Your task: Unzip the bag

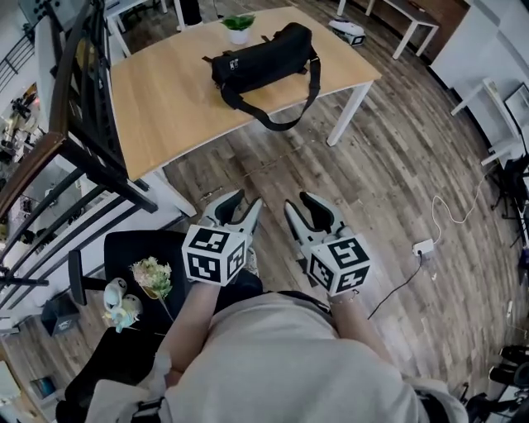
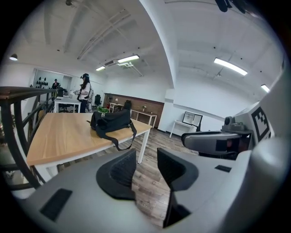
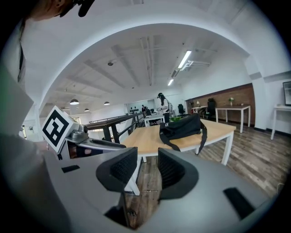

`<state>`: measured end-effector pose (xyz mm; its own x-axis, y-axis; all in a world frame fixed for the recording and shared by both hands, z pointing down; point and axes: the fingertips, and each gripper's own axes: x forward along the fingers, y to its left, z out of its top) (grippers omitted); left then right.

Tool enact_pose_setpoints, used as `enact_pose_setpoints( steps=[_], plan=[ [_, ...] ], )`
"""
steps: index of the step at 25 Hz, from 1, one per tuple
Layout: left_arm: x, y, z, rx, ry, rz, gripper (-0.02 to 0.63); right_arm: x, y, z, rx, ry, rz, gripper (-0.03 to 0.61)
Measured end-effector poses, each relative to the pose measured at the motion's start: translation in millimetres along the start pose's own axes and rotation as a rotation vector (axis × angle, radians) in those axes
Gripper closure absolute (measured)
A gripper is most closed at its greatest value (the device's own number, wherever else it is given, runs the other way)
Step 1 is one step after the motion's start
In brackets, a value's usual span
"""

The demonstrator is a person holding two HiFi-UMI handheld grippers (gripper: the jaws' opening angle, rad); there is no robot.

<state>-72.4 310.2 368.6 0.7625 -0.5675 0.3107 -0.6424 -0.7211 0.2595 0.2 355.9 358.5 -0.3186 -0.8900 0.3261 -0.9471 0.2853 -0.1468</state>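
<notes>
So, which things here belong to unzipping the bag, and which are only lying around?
Belong to the job: black bag on the table; left gripper and right gripper, both open and empty.

Just lying about: potted plant near the bag; flowers on the black chair; white power strip on the floor.

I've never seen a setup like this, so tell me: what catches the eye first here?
The left gripper and right gripper, with their black-and-white marker cubes, are held side by side in the foreground, jaws apart and empty. Beyond them a black bag lies on a light wooden table, its strap drooping over the near edge, beside a small potted plant.
</notes>
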Motion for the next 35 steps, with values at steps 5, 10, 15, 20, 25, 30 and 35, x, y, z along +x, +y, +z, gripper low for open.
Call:
enact_pose_setpoints(
  steps=[5,10,15,20,25,30,35],
  plan=[
    [30,43,30,0.029,0.003,-0.025,0.46,50,-14,30,-0.002,-0.019,-0.031,0.443],
    [48,80,48,0.026,0.002,-0.034,0.46,87,-20,42,0.006,-0.012,-0.05,0.443],
    [59,101,52,0.003,0.013,-0.031,0.46,113,-24,43,0.018,0.017,-0.04,0.443],
    [74,119,49,-0.035,0.028,-0.02,0.46,144,-30,44,0.011,0.042,-0.008,0.443],
    [96,141,59,-0.061,0.004,0.009,0.46,179,-47,55,-0.018,0.042,0.028,0.443],
    [126,173,85,-0.072,-0.054,0.07,0.46,225,-71,76,-0.063,0.036,0.086,0.443],
    [171,208,117,-0.096,-0.072,0.142,0.46,282,-103,110,-0.095,0.035,0.162,0.443]
  ],
)
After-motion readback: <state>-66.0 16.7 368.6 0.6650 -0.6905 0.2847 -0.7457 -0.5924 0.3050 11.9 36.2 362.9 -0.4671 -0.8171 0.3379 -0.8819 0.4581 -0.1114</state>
